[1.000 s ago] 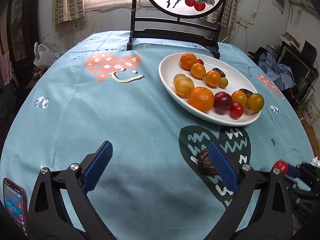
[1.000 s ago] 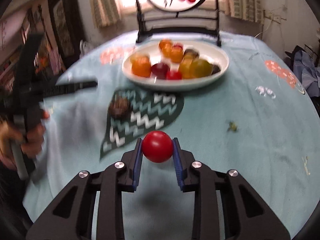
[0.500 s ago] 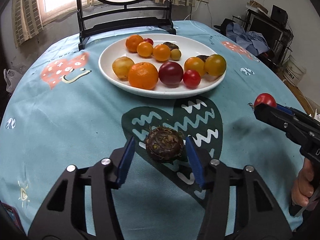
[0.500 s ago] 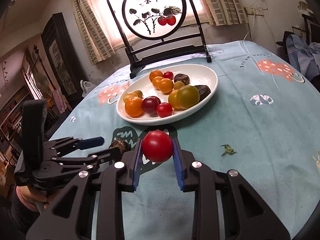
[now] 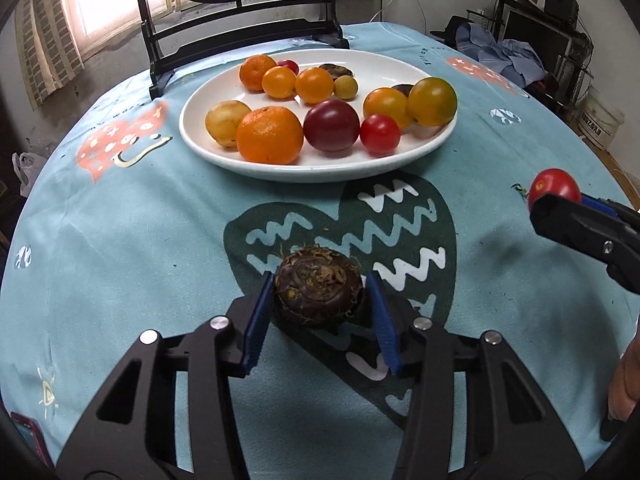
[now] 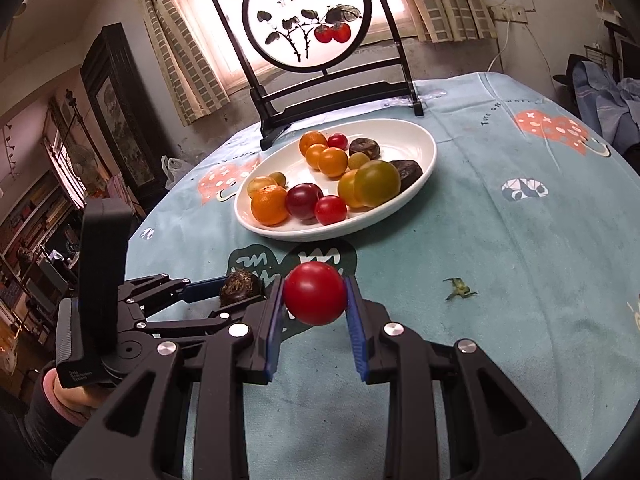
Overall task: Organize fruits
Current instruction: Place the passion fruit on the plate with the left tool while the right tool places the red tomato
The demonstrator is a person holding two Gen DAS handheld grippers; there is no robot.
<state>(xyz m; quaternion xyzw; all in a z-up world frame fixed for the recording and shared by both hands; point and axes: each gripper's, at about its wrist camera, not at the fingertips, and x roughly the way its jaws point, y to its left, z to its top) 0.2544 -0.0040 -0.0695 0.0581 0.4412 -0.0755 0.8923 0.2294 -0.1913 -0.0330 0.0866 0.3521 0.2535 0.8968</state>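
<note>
**A:** Well, we have the left gripper (image 5: 318, 312) down on the worktop (image 5: 140, 216), its fingers closing around the dark, rough-skinned fruit (image 5: 318, 294) that sits on the dark green heart print, between the plate and the near edge. The left pad looks to be touching its side; on the right pad we still see a sliver of gap, so we would not call it gripped yet.

**B:** And our right gripper (image 6: 315, 308) is nearly shut, clamped on the red tomato (image 6: 315, 298), held clear above the cloth. The white plate (image 6: 416, 136) with the rest of the fruit lies toward the far edge, in front of the framed screen (image 6: 306, 24).

**A:** Our worry on the left is the shape. That fruit is squat and rounded, with loose fibres on top. If the pads meet it above its widest part, we judge it could squirt out downward and roll across the cloth.

**B:** Agreed. And if we lift before both pads press, it simply stays behind or tips.

**A:** On the right, the tomato is smooth and soft. Squeeze harder and we might split it; loosen and it drops and rolls toward the worktop's edge.

**B:** Then the plate itself. Its near side is crowded, the orange (image 5: 269, 135) and the dark plum (image 5: 331, 125) sit close to the rim. Setting anything down there could nudge a neighbour over the rim.

**A:** The far right part of the plate looks barer. Also, both grippers are near each other, so we risk knocking them together on the way over.
</note>
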